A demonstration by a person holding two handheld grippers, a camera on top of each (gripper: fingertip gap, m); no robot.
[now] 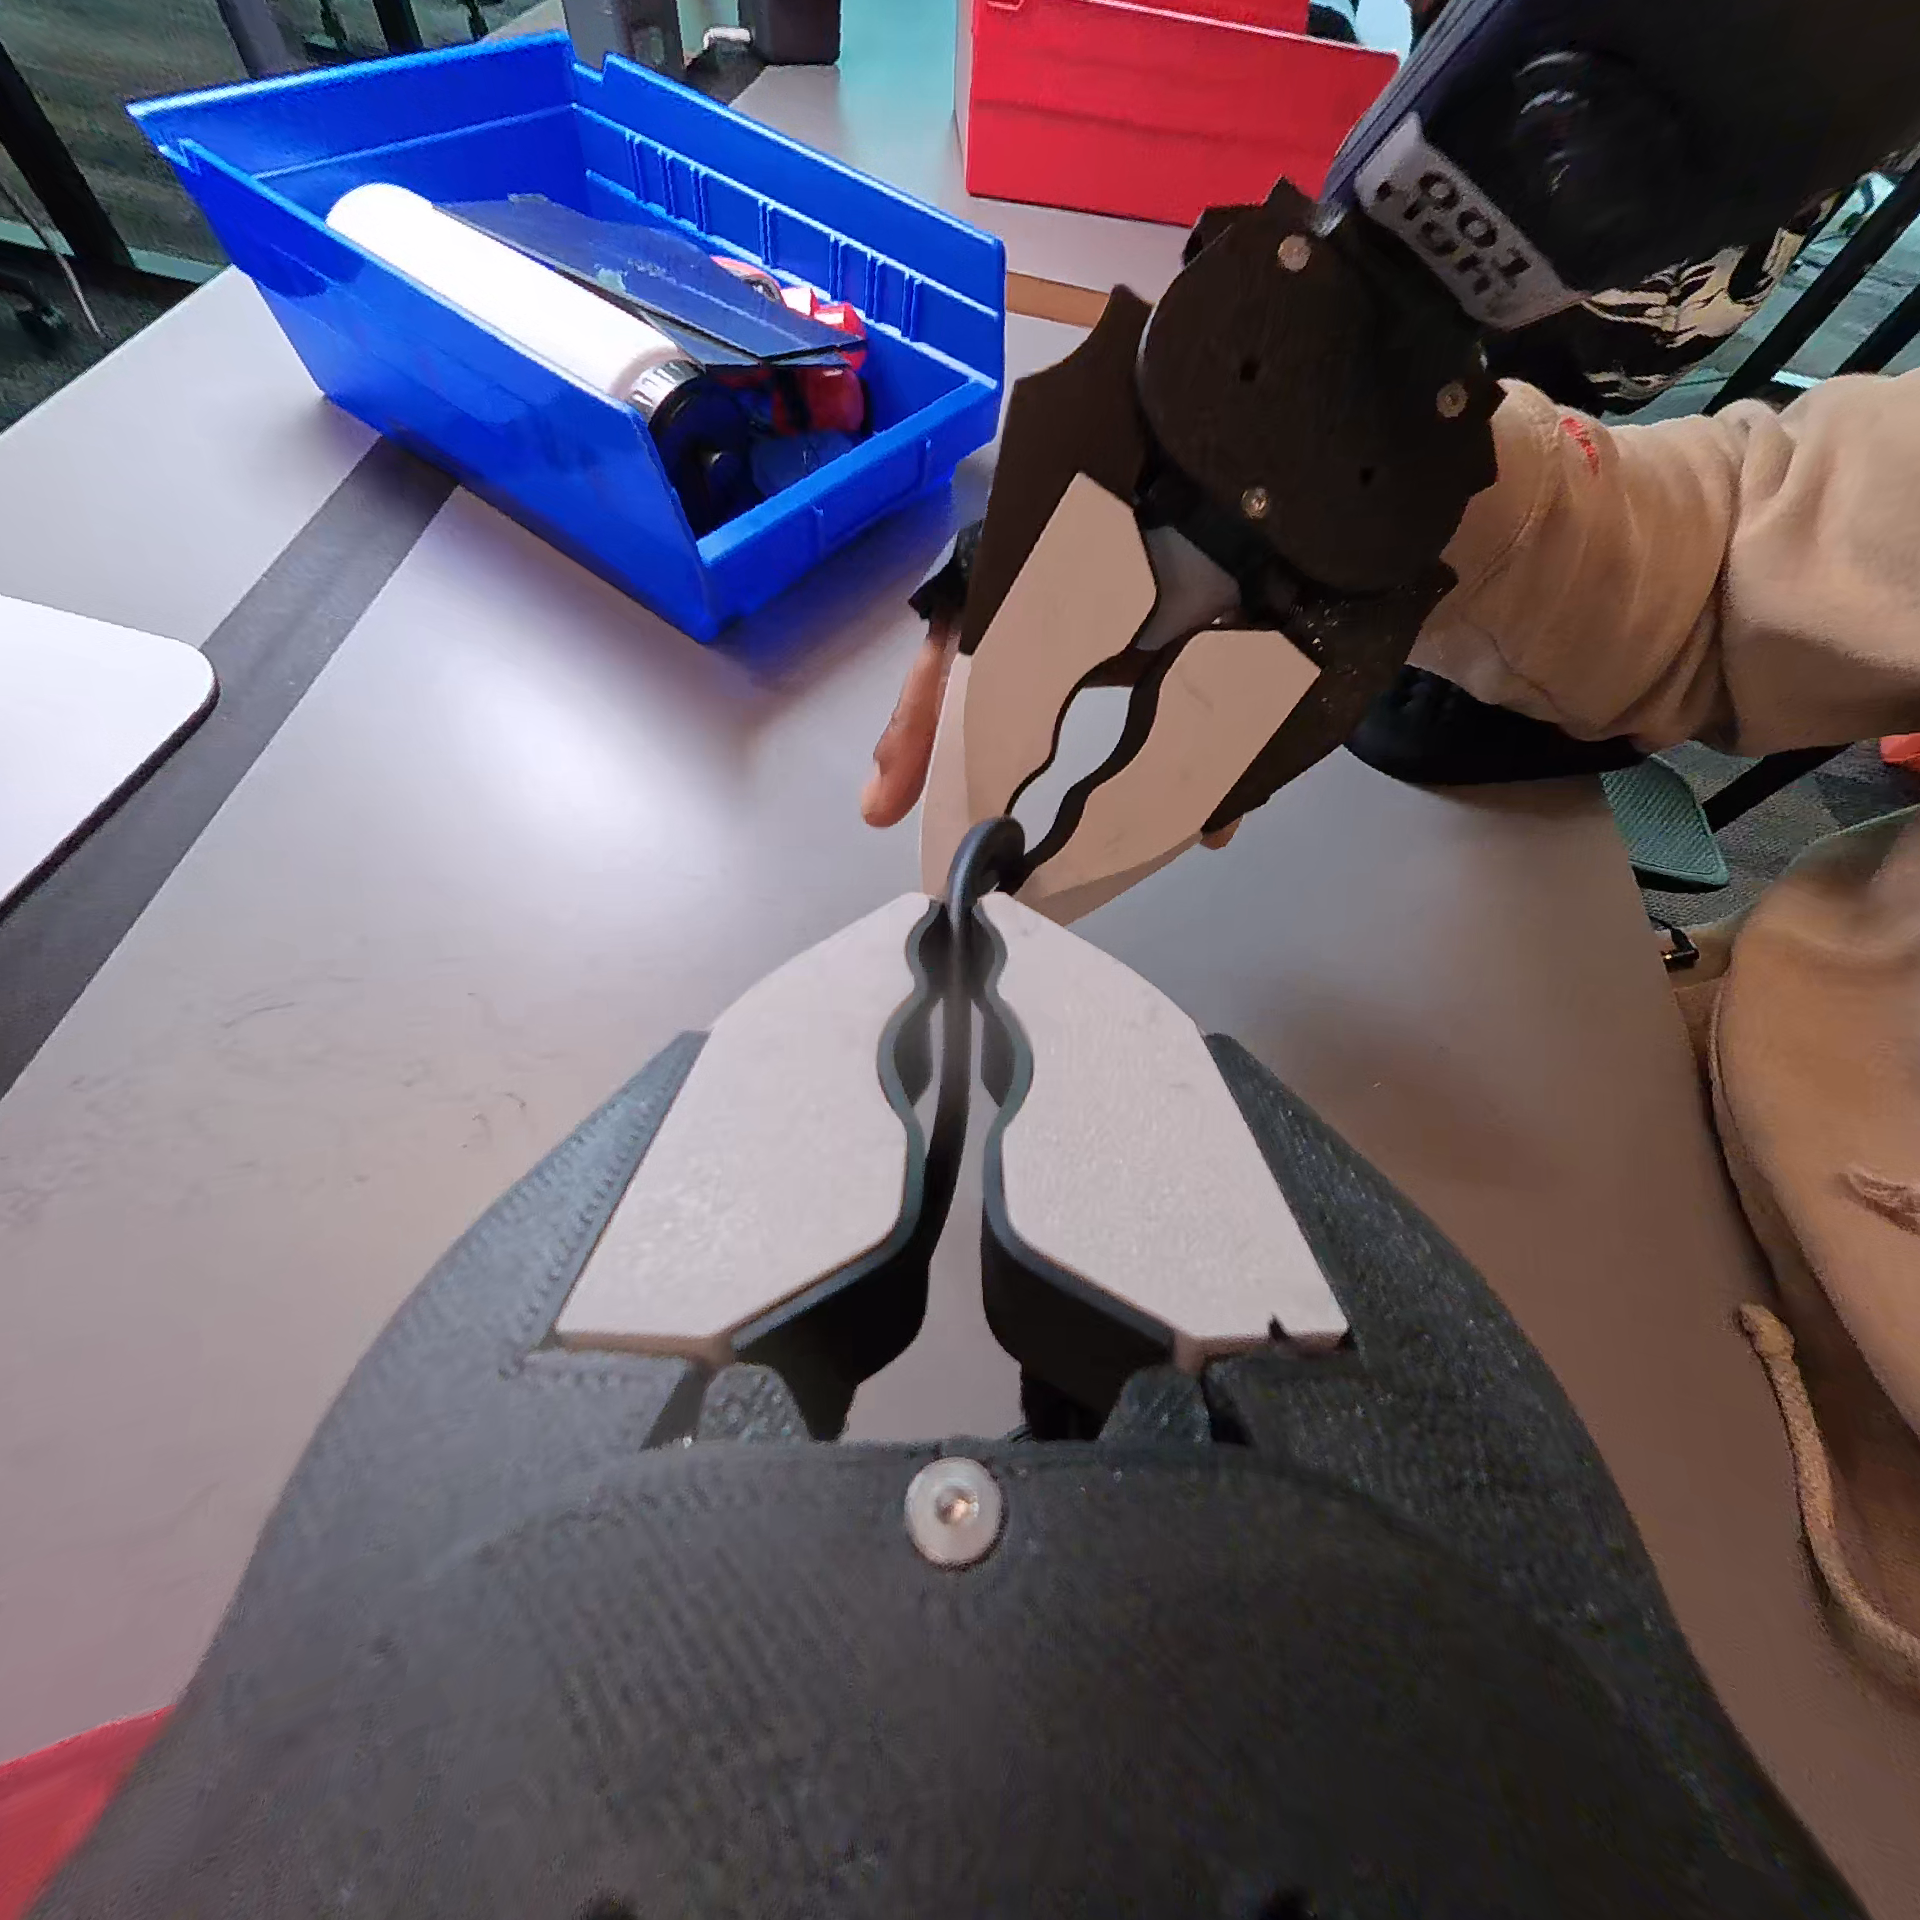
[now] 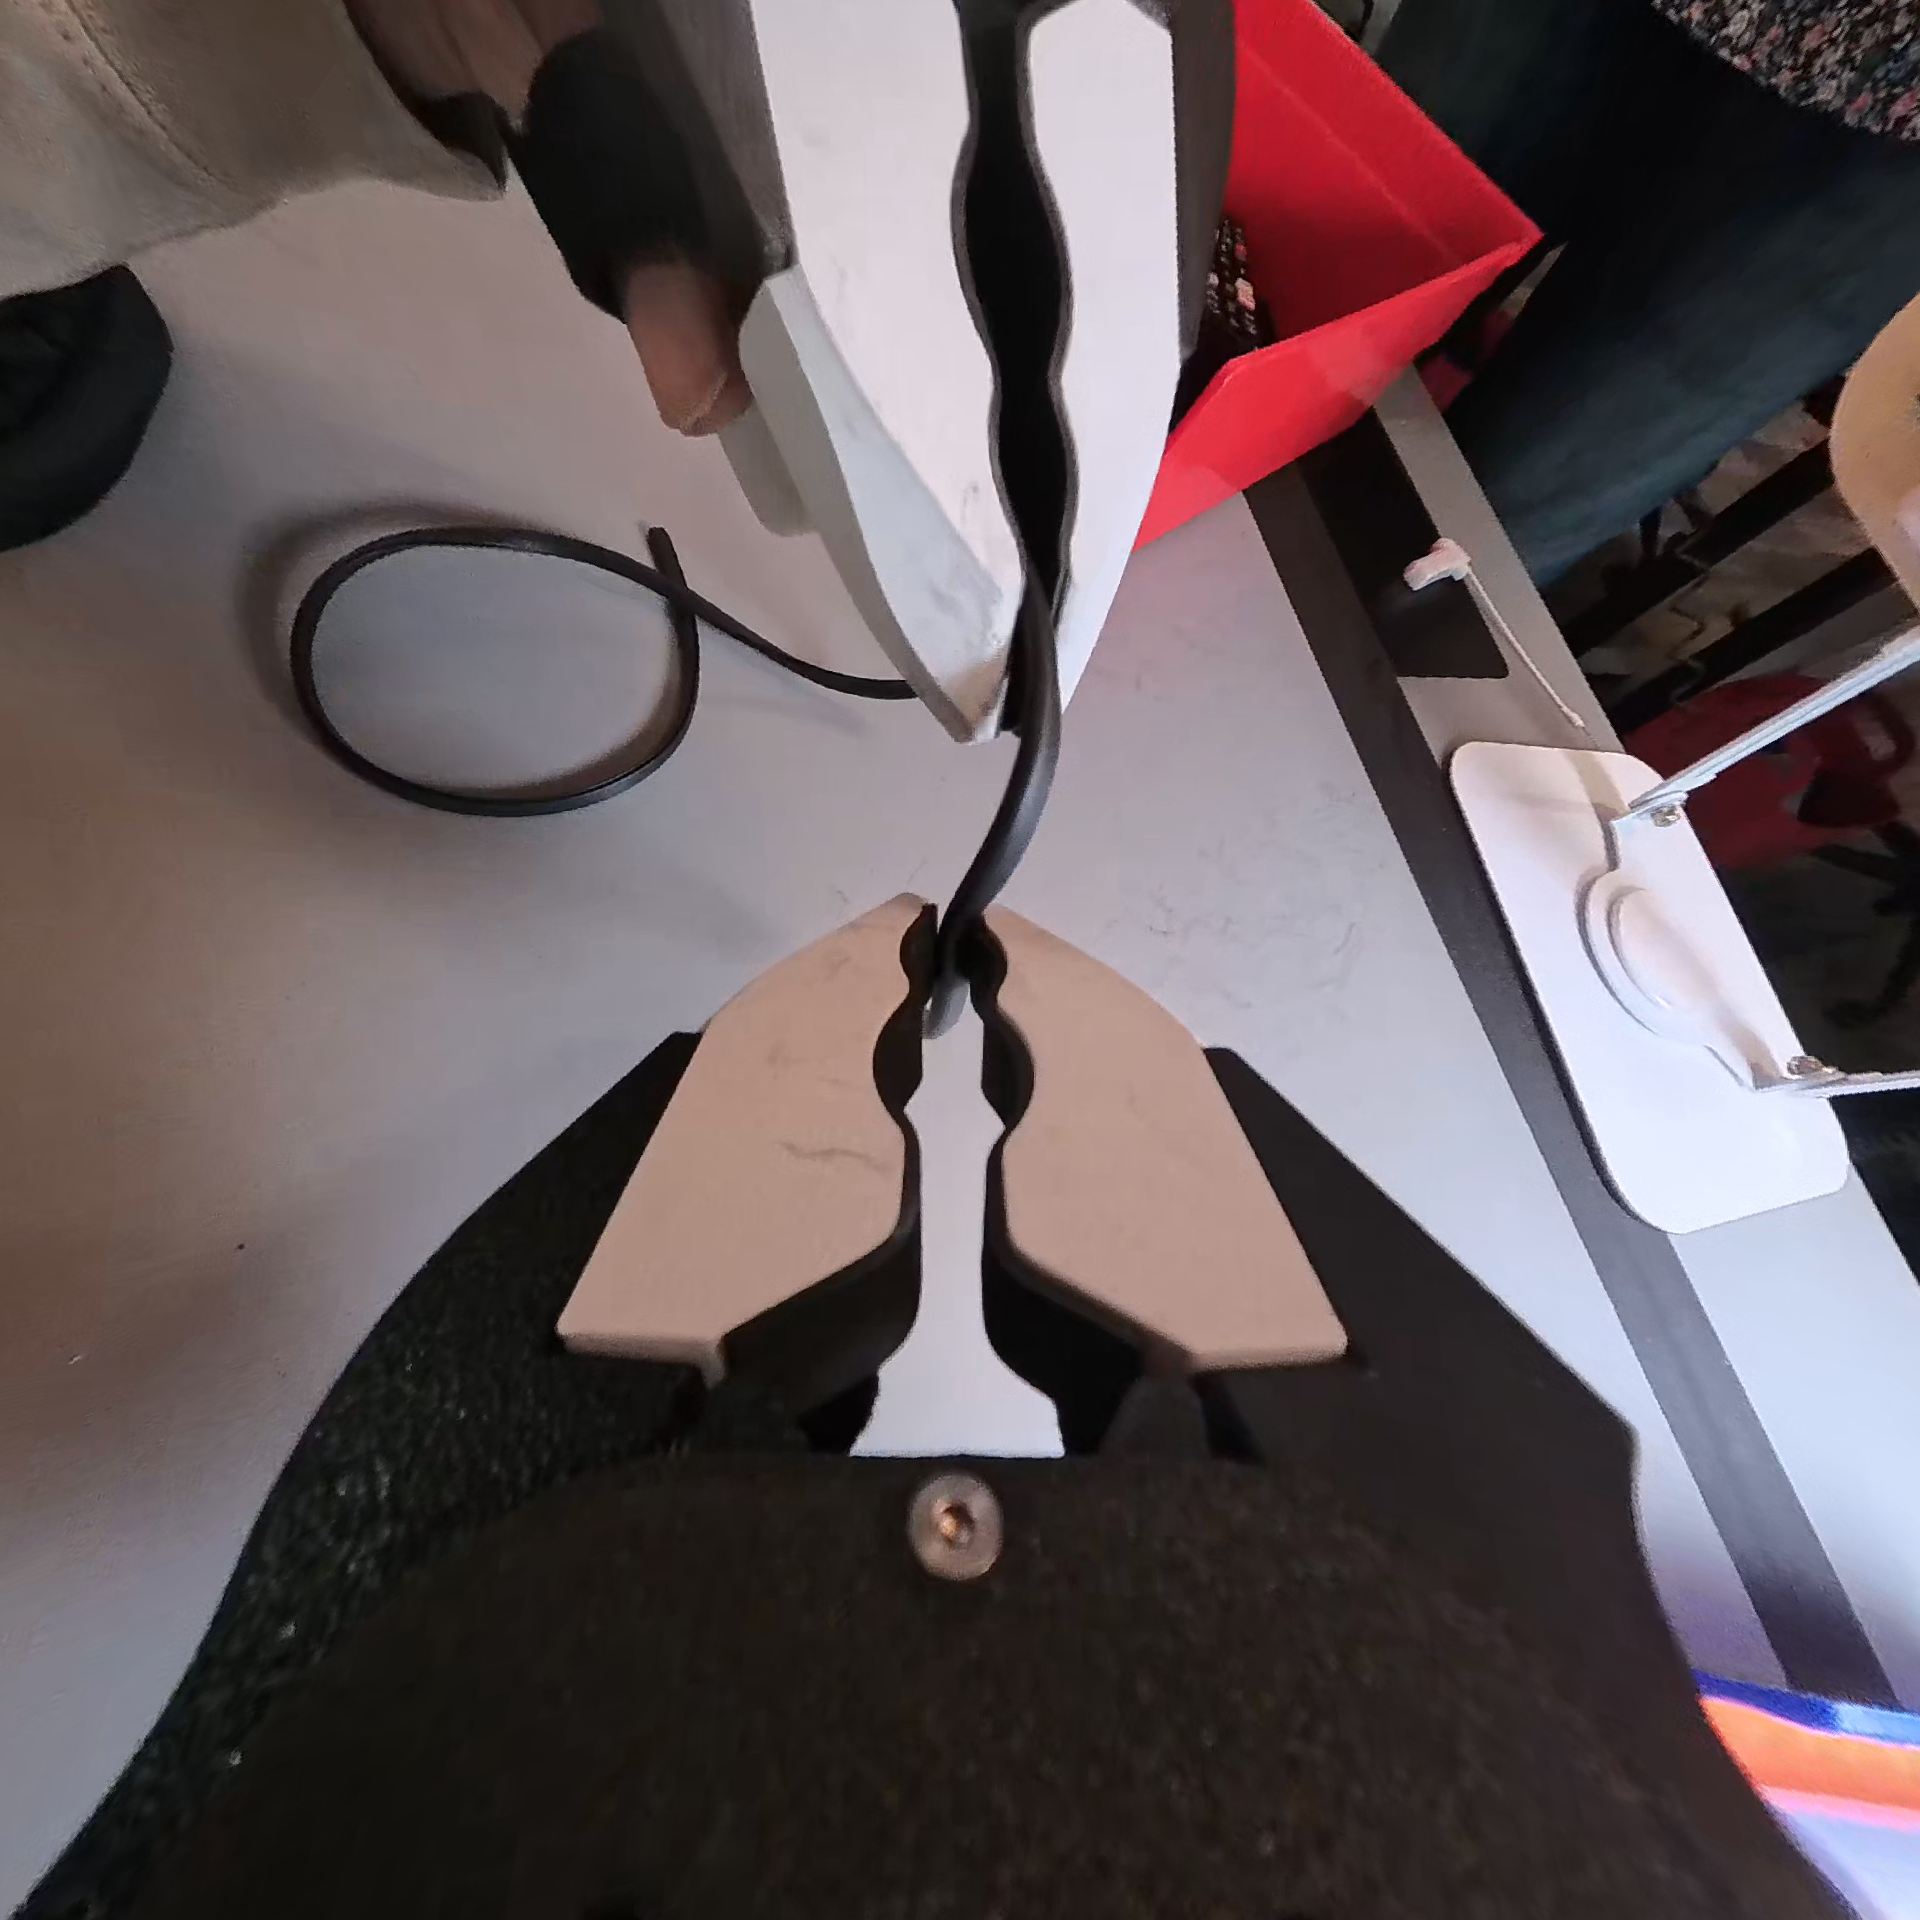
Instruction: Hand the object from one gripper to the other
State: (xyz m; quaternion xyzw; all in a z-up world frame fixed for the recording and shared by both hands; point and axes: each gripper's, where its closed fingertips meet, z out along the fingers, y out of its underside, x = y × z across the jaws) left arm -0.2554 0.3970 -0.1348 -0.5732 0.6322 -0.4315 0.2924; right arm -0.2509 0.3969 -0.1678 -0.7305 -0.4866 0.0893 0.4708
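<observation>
Gripping one black cord [image 2: 1023, 800] between them, both grippers meet tip to tip above the table [image 1: 520, 831]: the left gripper [image 1: 954, 914] and right gripper [image 2: 954, 925] each pinch it, its loop lying on the tabletop.

The left wrist camera is sitting just behind the left gripper [image 1: 958, 914], looking forward along its fingers and down across the grey table [image 1: 436, 935]. It is facing the blue bin [image 1: 582, 343] and red bin [image 1: 1164, 114] farther off, with the right gripper [image 1: 1023, 868] coming in from the upper right.

The right wrist camera is riding behind the right gripper [image 2: 954, 935], looking steeply down at the table [image 2: 312, 1039]. The left gripper [image 2: 1013, 717] is entering from above, very near.

Both views are sharing the spot where the two tips are meeting on the black cord [image 2: 1023, 790], and probably the same red bin [image 2: 1340, 260].
</observation>
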